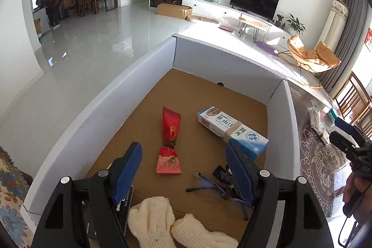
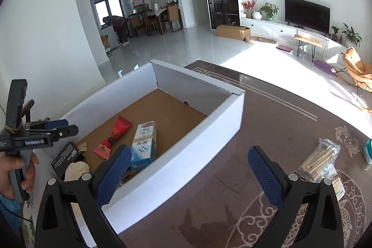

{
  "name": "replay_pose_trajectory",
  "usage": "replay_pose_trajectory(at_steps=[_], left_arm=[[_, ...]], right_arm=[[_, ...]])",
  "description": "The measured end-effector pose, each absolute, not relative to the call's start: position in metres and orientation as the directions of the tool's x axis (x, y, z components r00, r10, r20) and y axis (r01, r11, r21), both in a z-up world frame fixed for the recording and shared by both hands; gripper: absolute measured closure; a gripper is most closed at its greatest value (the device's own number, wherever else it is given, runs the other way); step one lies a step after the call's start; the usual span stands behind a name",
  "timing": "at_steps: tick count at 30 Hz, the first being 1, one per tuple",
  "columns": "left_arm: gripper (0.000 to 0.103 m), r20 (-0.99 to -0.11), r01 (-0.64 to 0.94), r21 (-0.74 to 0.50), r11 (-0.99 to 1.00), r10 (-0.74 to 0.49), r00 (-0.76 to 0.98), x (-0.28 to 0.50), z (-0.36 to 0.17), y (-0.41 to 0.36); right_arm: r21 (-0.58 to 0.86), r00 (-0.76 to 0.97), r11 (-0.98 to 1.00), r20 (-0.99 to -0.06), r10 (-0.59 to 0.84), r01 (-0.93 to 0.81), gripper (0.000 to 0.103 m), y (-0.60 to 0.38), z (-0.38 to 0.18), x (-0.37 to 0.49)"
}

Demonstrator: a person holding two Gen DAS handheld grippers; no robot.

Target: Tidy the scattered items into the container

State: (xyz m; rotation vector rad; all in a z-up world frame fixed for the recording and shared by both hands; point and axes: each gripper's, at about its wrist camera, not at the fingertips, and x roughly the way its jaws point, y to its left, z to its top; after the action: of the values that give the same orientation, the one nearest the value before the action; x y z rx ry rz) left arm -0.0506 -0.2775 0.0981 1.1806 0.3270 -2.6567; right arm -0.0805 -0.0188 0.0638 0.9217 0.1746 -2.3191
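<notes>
Gloves (image 1: 160, 222) and black packet (image 1: 121, 206) partly hidden by left gripper (image 1: 184, 169), fingers apart, empty, inside box (image 1: 93, 108); right gripper (image 2: 186, 172) likewise spread over box edge, swab bag (image 2: 318, 159) nearby on table (image 2: 267, 113).

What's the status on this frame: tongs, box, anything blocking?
Left tongs open over the box, nothing gripped. Right tongs open, empty, astride its near wall. Swab packet and teal tub still out on table. Nothing blocking.

In box (image 1: 76, 131) on counter (image 2: 232, 190): tube (image 1: 169, 141) left of carton (image 1: 232, 129), gloves (image 1: 153, 220) nearest; stick packet (image 2: 320, 159) outside, right.
</notes>
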Motion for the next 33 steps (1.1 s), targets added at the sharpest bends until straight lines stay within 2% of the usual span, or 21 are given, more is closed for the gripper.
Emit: replay_pose_trajectory(at_steps=[4, 8, 10, 13, 16, 21, 27, 33], left_arm=[[0.028, -0.702, 0.185, -0.123, -0.975, -0.046, -0.711, -0.038, 0.125, -0.230], [0.025, -0.657, 0.059, -0.137, -0.989, 0.046, -0.753, -0.027, 0.150, -0.174], [0.009, -0.639, -0.002, -0.134, -0.991, 0.088, -0.764, -0.024, 0.157, -0.142], [0.007, -0.621, -0.102, -0.143, -0.984, 0.170, -0.765, -0.019, 0.161, -0.092], [0.007, -0.640, -0.177, -0.153, -0.972, 0.234, -0.732, -0.025, 0.149, -0.044], [0.007, -0.701, -0.250, -0.195, -0.948, 0.313, -0.641, -0.053, 0.090, 0.019], [0.007, -0.771, -0.228, -0.122, -0.966, 0.237, -0.591, -0.095, 0.016, 0.058], [0.007, -0.792, -0.232, -0.061, -0.971, 0.188, -0.581, -0.111, -0.012, 0.071]], right_arm=[[-0.009, -0.591, -0.875, -0.740, -0.320, 0.484, 0.002, 0.090, 0.013, -0.055], [-0.110, -0.582, -0.953, -0.809, -0.080, 0.284, 0.002, 0.203, -0.032, -0.026], [-0.111, -0.581, -0.976, -0.814, -0.020, 0.188, 0.002, 0.255, -0.041, -0.006], [-0.074, -0.584, -0.993, -0.812, 0.007, 0.091, 0.002, 0.309, -0.046, 0.021], [-0.038, -0.595, -0.998, -0.803, 0.006, 0.041, 0.000, 0.333, -0.048, 0.040], [-0.039, -0.593, -0.999, -0.804, 0.037, -0.009, 0.000, 0.342, -0.045, 0.039], [-0.011, -0.580, -1.000, -0.814, 0.024, -0.026, 0.000, 0.346, -0.048, 0.033], [-0.011, -0.580, -1.000, -0.814, 0.024, -0.026, 0.000, 0.345, -0.048, 0.032]])
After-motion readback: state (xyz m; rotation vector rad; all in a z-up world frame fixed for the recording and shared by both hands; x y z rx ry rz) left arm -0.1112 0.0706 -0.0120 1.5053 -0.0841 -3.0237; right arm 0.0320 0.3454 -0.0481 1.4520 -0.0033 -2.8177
